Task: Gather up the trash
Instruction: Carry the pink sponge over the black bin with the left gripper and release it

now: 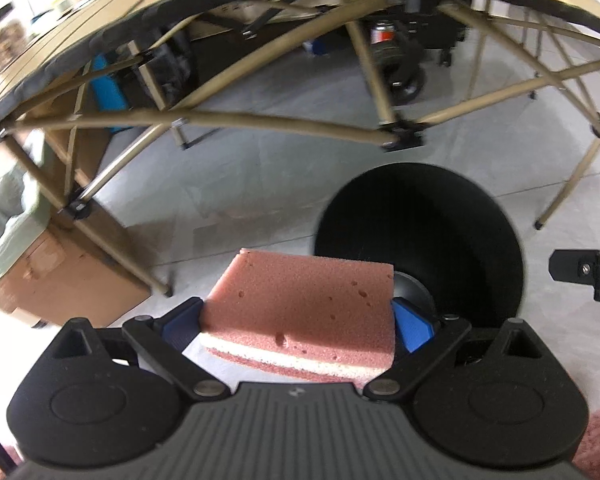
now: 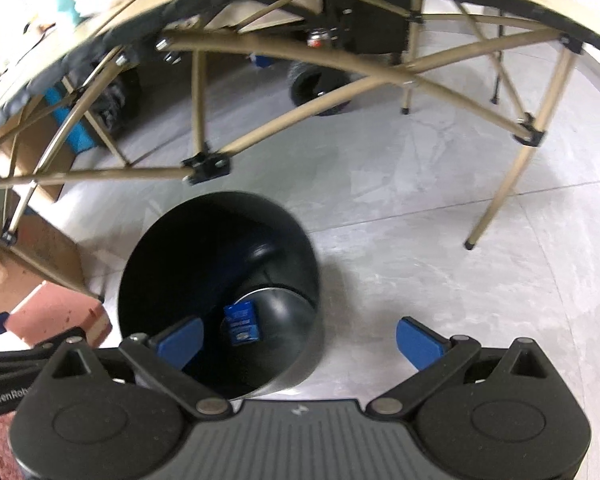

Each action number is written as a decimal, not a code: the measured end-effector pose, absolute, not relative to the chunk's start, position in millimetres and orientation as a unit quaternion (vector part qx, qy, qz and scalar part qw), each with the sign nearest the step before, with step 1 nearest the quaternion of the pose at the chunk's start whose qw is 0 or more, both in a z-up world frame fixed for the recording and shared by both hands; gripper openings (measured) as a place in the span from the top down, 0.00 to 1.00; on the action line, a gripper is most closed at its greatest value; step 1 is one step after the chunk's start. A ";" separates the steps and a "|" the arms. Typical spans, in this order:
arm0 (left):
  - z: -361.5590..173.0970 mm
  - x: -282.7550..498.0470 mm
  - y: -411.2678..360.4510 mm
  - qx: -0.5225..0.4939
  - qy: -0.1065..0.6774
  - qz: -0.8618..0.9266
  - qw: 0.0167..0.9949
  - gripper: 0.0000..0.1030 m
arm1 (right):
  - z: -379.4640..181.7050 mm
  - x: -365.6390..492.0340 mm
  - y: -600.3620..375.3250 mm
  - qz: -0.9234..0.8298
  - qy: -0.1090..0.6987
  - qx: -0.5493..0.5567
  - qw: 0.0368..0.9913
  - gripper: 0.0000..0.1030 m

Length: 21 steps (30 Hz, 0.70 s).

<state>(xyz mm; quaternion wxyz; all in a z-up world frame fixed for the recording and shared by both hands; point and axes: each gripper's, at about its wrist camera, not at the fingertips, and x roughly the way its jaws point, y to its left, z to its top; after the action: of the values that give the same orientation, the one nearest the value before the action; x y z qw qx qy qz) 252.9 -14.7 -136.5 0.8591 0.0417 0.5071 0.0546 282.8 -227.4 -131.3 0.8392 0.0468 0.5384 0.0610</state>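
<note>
A round black bin stands on the pale tiled floor in the lower middle of the right wrist view, its mouth open. Deep inside it lie a small blue packet with white print too small to read and a dark rounded object with a pale metal rim beside the packet. In the left wrist view the same bin sits right of centre, its inside dark.

A cardboard box lined with a pale green bag stands at the left edge of the left wrist view, under the folding table whose tan crossed legs fill the upper half of both views.

At the lower left edge of the right wrist view, white letters "GenRob" show on a black part, cut off by what is in front.

The left gripper clamps a sponge between its blue pads, at the lower centre of the left view, just left of the bin's mouth. The sponge is a pink block with small holes on top, a white layer beneath and a rougher pink layer under that. It shows again at the lower left of the right view.

The right gripper has its blue pads spread wide with nothing between them, above the near rim of the bin.
</note>
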 end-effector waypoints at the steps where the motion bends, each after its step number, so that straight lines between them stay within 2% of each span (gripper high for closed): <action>1: -136.1 254.5 -19.9 0.044 0.506 0.048 0.860 0.04 | -130.2 282.2 -233.3 0.056 0.537 0.050 0.840 0.00; 12: -145.1 273.8 -73.2 0.055 0.513 -0.005 0.857 0.04 | -131.1 284.5 -281.1 0.010 0.533 0.060 0.844 0.00; 21: -163.2 291.8 -87.6 0.045 0.531 -0.012 0.846 0.04 | -139.3 287.1 -297.4 -0.008 0.541 0.042 0.840 0.00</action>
<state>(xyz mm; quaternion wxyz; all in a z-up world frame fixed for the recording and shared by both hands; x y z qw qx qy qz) 291.8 -87.6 -163.2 0.8459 0.0450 0.5312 -0.0116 287.1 -297.4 -139.3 0.8398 0.0425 0.5411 -0.0079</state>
